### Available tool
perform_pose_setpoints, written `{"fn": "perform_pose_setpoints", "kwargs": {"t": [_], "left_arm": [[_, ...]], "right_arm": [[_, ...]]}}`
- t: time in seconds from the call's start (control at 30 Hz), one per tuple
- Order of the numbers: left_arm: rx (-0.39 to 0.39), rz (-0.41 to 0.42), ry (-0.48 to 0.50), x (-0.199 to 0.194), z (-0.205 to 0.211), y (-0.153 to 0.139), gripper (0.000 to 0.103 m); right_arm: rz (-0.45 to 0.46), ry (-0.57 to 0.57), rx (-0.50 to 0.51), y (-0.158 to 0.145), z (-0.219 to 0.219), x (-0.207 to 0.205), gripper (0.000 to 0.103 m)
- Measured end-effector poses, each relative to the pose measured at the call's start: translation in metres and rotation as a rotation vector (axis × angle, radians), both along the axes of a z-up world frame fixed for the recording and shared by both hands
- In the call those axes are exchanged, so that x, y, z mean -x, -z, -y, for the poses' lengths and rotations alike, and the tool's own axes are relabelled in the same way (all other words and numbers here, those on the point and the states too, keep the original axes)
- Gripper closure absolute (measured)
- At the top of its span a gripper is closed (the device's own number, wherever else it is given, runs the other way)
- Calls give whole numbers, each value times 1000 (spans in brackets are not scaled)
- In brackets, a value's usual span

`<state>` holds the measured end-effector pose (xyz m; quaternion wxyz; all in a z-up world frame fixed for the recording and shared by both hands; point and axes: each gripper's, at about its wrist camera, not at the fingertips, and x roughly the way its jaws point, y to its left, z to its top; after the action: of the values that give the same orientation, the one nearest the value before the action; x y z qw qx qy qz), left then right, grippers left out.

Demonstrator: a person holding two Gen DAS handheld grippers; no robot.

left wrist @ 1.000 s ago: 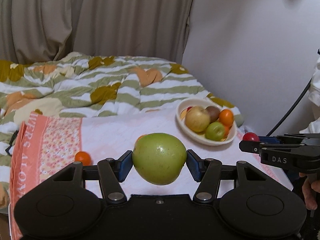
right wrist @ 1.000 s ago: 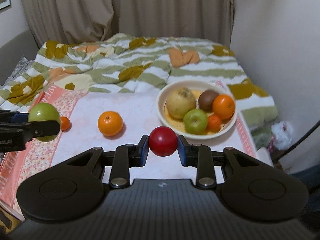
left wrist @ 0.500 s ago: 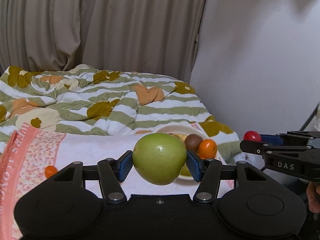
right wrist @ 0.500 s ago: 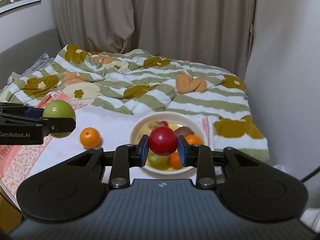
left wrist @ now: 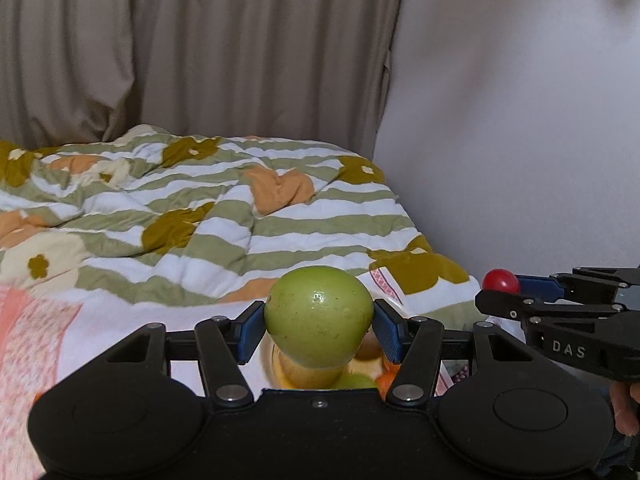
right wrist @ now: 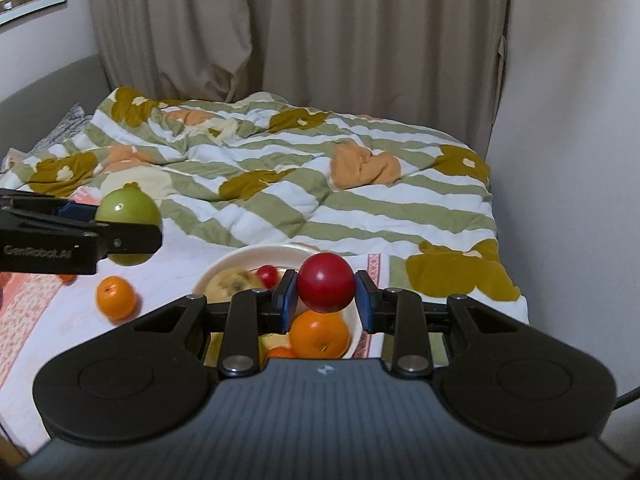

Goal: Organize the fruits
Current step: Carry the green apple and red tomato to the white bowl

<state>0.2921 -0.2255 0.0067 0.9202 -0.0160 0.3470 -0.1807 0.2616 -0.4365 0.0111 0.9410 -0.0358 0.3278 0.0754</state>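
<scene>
My left gripper [left wrist: 319,332] is shut on a large green apple [left wrist: 318,316], held in the air above the white fruit bowl [right wrist: 240,258]; it also shows in the right wrist view [right wrist: 127,232]. My right gripper [right wrist: 326,294] is shut on a small red fruit [right wrist: 326,282], held over the bowl's right part; it also shows in the left wrist view [left wrist: 500,281]. The bowl holds a yellow-brown pear [right wrist: 230,282], an orange [right wrist: 319,334], a small red fruit [right wrist: 267,275] and others, partly hidden by the grippers.
A loose orange [right wrist: 115,296] lies on the white and pink cloth [right wrist: 52,320] left of the bowl, with a smaller orange fruit [right wrist: 66,278] behind it. A striped flowered quilt [right wrist: 304,188] covers the bed behind. A wall [right wrist: 572,120] stands close on the right.
Both grippers have risen and moved forward over the bowl with their fruits still held. The bowl has slid down under the fingers in both views.
</scene>
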Motion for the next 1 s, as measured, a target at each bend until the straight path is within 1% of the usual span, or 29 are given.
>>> {"fn": "perform_pose_setpoints", "kwargs": {"t": [0.17, 0.3, 0.5, 0.73, 0.9, 0.93, 0.97, 1.0], "left_arm": [[-30, -29, 53, -45, 21, 17, 41], [-52, -76, 105, -81, 37, 40, 41], [-77, -141, 164, -115, 57, 72, 41], [-109, -187, 208, -132, 73, 99, 41], [-126, -201, 209, -133, 77, 106, 41], [-120, -194, 209, -133, 77, 104, 40], [-112, -180, 210, -131, 76, 101, 29], [-106, -162, 206, -129, 75, 96, 13]], "right_arm": [[-32, 39, -22, 12, 14, -34, 57], [-68, 75, -32, 27, 22, -60, 57], [-120, 110, -41, 49, 30, -83, 57], [-167, 146, -45, 66, 38, -96, 57], [-175, 151, -43, 68, 40, -98, 57], [-176, 151, -44, 69, 40, -98, 57], [-174, 151, -44, 68, 40, -98, 57], [-173, 150, -45, 68, 40, -98, 57]]}}
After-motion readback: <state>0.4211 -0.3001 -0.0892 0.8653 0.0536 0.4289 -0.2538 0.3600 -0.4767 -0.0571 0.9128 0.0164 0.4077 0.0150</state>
